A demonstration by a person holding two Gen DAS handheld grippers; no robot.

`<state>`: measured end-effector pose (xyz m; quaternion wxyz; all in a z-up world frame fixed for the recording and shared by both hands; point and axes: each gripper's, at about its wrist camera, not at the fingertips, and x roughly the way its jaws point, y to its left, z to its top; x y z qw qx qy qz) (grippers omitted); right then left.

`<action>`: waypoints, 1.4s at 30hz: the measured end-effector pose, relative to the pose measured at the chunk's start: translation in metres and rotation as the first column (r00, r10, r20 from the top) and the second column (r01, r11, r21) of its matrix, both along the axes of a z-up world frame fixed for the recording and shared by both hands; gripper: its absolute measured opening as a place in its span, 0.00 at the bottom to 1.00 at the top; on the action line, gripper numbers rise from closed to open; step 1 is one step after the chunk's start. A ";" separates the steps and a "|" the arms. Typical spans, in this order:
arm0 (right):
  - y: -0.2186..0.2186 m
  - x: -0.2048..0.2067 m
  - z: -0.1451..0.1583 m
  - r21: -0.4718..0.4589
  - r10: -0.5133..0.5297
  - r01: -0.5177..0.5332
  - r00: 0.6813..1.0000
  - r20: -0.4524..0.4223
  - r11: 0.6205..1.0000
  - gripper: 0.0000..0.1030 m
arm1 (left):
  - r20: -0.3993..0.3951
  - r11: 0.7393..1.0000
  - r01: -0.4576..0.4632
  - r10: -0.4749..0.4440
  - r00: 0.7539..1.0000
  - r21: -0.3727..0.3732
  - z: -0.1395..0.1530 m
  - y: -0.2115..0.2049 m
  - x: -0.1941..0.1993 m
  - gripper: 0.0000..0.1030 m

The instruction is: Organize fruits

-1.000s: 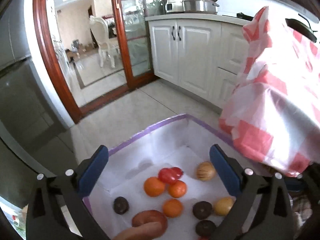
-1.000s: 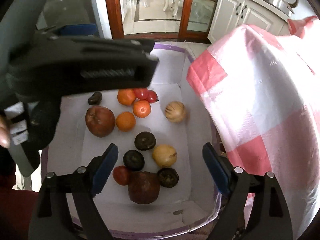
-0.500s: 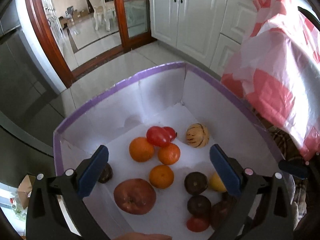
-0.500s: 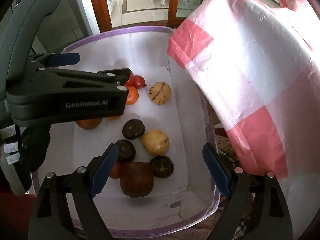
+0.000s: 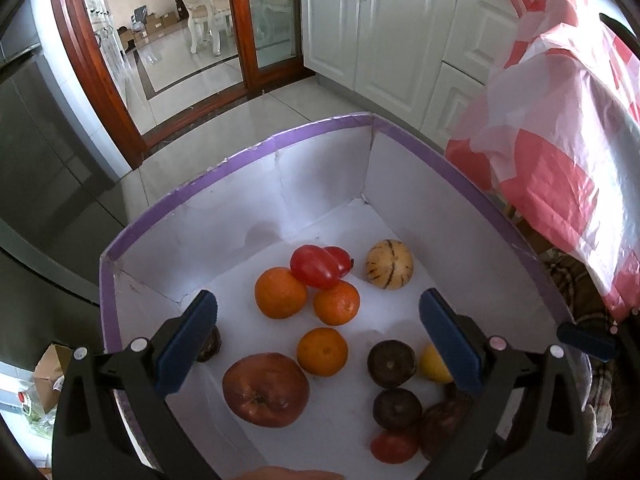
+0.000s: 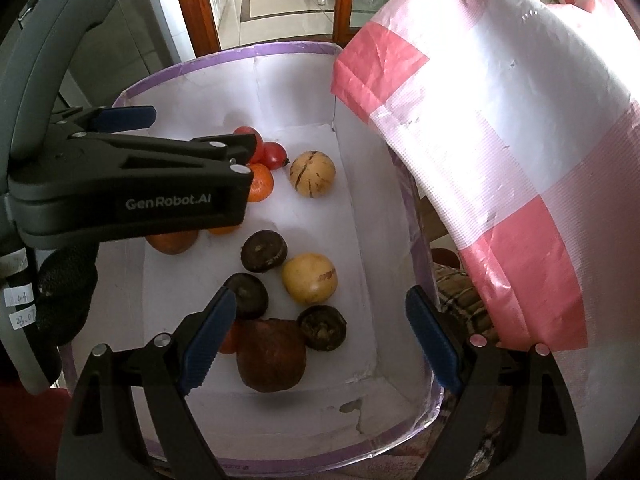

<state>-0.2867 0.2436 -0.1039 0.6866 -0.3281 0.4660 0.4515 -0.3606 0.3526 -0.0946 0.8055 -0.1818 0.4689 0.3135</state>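
Observation:
A white box with a purple rim (image 5: pixel 320 128) holds the fruit: three oranges (image 5: pixel 281 292), two red tomatoes (image 5: pixel 312 266), a striped yellow melon (image 5: pixel 389 264), a large red-brown apple (image 5: pixel 266 389), dark round fruits (image 5: pixel 390 362) and a yellow fruit (image 6: pixel 309 283). My left gripper (image 5: pixel 318 334) is open and empty above the box. My right gripper (image 6: pixel 316 340) is open and empty over the box's near end, above a dark red fruit (image 6: pixel 271 354). The left gripper's body (image 6: pixel 132 196) hides part of the oranges in the right wrist view.
A pink and white checked plastic bag (image 6: pixel 500 152) hangs over the box's right side; it also shows in the left wrist view (image 5: pixel 560 152). White kitchen cabinets (image 5: pixel 380 28) and a wooden glass door (image 5: pixel 256 20) stand beyond. A dark fridge (image 5: pixel 44 168) is at the left.
Both grippers have tilted down and moved in over the box, so the fruit shows more fully. Both stay open and empty. The fruit has not moved.

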 end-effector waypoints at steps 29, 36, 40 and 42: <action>-0.006 0.000 0.001 -0.020 0.006 -0.006 1.000 -0.006 1.000 0.84 | -0.009 0.999 -0.008 0.008 1.000 -0.034 -0.009 0.005 0.003 0.98; -0.006 -0.001 0.000 -0.023 0.012 -0.012 1.000 -0.004 1.000 0.84 | -0.016 0.999 -0.003 0.002 1.000 -0.040 -0.011 0.005 0.004 0.98; -0.007 -0.004 -0.001 -0.027 0.020 -0.020 1.000 -0.006 0.999 0.84 | -0.024 0.999 -0.008 0.007 1.000 -0.046 -0.013 0.007 0.003 0.98; -0.007 -0.004 -0.002 -0.032 0.023 -0.023 1.000 -0.011 0.999 0.84 | -0.034 0.999 -0.013 0.011 0.999 -0.050 -0.015 0.008 0.003 0.98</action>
